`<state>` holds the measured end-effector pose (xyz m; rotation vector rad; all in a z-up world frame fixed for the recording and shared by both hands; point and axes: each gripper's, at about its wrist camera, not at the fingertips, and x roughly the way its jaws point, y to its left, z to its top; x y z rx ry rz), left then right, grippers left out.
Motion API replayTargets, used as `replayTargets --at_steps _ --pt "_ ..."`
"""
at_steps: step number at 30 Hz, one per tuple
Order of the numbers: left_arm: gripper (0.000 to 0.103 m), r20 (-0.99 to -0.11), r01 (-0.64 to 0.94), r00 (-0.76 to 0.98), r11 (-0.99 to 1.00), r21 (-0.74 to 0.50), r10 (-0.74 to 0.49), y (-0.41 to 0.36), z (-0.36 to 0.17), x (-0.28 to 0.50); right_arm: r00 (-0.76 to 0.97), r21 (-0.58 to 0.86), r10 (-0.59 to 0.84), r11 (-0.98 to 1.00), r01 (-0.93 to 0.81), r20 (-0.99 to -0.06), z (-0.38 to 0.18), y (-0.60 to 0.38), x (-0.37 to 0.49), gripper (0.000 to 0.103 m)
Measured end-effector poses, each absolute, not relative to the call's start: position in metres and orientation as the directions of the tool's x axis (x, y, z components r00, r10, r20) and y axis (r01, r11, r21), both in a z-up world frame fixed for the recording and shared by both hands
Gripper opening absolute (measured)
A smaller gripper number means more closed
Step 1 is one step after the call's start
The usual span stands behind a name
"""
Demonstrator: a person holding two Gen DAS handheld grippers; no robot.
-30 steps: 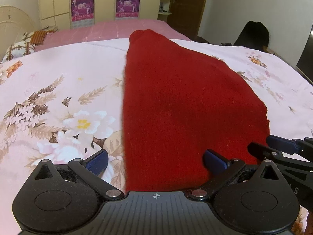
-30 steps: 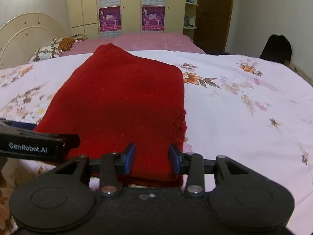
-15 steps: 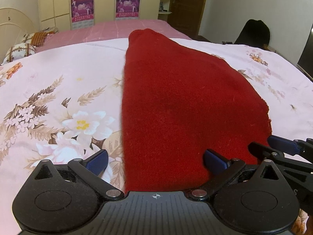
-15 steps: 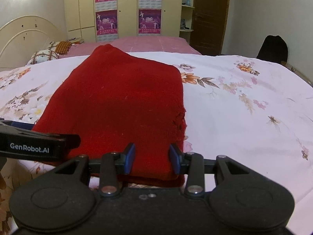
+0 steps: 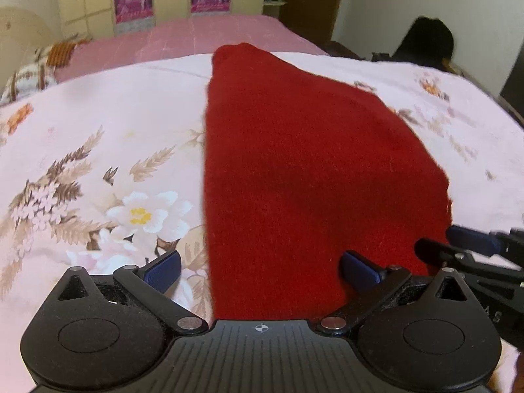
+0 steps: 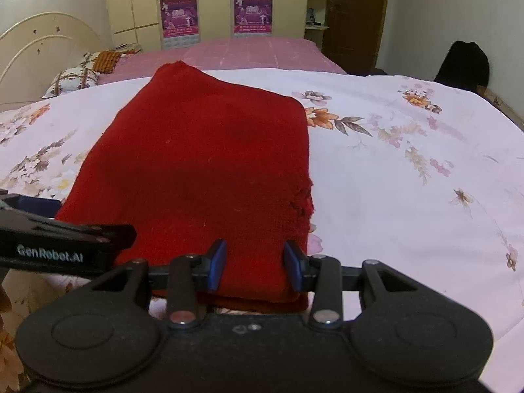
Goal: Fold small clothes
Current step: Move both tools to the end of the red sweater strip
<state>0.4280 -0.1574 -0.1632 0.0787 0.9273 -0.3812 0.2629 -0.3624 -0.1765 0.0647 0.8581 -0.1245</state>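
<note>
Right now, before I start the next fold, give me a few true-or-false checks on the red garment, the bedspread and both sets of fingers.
1. The red garment lies on a floral bedspread. True.
2. The left gripper has its fingers spread wide, one over the bedspread and one over the garment. True.
3. The right gripper is parked far off to the side, clear of the garment. False: its fingers straddle the garment's near edge by its right corner.
4. The garment is bunched in a heap. False: it lies flat and smooth, and a second layer shows under its near edge.
5. The left gripper shows at the left edge of the right wrist view. True.
</note>
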Motion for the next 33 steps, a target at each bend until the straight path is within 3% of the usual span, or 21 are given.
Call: replayTargets --at_steps 7,11,21,25,29,33 --pt "0.103 -0.735 0.319 0.620 0.944 -0.087 -0.277 -0.156 -0.131 0.448 0.744 0.061 -0.075 0.986 0.154 -0.664 -0.145 -0.375 0.273 0.042" --pt "0.103 -0.741 0.295 0.619 0.952 -0.087 -0.260 -0.161 -0.134 0.468 0.751 0.079 -0.069 0.984 0.159 -0.656 -0.143 -0.383 0.297 0.048" --pt "0.103 -0.744 0.295 0.620 0.953 -0.075 -0.250 -0.178 -0.151 0.497 0.752 0.071 -0.078 0.984 0.164 -0.655 -0.158 -0.397 0.322 0.048" --pt "0.103 -0.753 0.305 0.597 0.947 -0.106 -0.276 -0.181 -0.163 0.505 0.714 0.045 -0.084 0.986 0.160 -0.695 -0.177 -0.400 0.331 0.049" --pt "0.103 -0.758 0.306 0.569 0.937 -0.165 -0.320 -0.176 -0.169 0.511 0.730 0.073 -0.080 0.982 0.176 -0.679 -0.181 -0.408 0.327 0.062" --pt "0.103 -0.756 0.299 0.554 0.931 -0.210 -0.349 -0.173 -0.174 0.513 0.733 0.100 -0.056 0.981 0.167 -0.678 -0.183 -0.413 0.326 0.063"
